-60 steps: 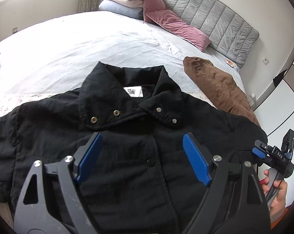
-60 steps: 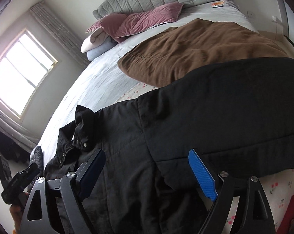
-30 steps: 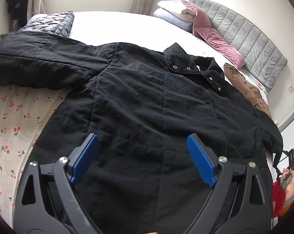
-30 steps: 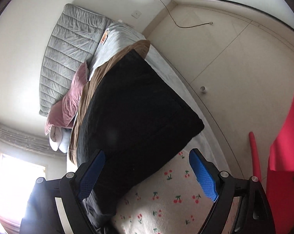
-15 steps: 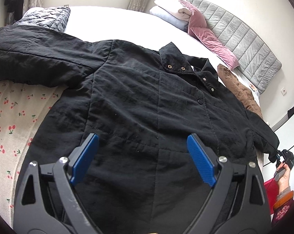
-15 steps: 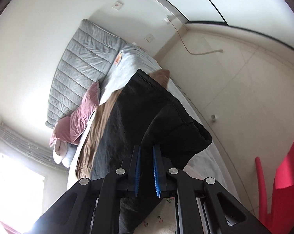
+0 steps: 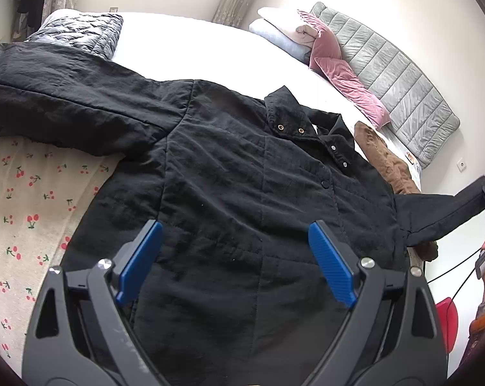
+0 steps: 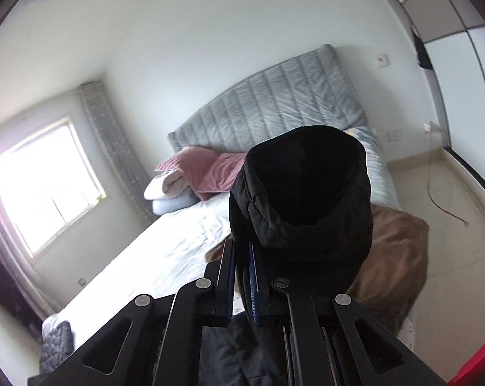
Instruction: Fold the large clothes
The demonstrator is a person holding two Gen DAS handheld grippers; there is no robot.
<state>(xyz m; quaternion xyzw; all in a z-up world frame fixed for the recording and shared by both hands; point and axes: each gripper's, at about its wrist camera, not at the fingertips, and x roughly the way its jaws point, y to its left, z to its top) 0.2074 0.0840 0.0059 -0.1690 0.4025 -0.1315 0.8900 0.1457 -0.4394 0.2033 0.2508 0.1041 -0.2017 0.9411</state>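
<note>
My left gripper (image 7: 234, 259) hangs wide apart and empty over the lower front of the black jacket (image 7: 236, 193), which lies spread flat along the near edge of the bed (image 7: 191, 45), while my right gripper (image 8: 242, 268) pinches its cuff (image 8: 302, 202) up off the bed's right edge.

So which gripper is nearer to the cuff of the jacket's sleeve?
Right. The right gripper is shut on the sleeve cuff, lifted off the bed. The left gripper hovers open over the jacket's lower front.
</note>
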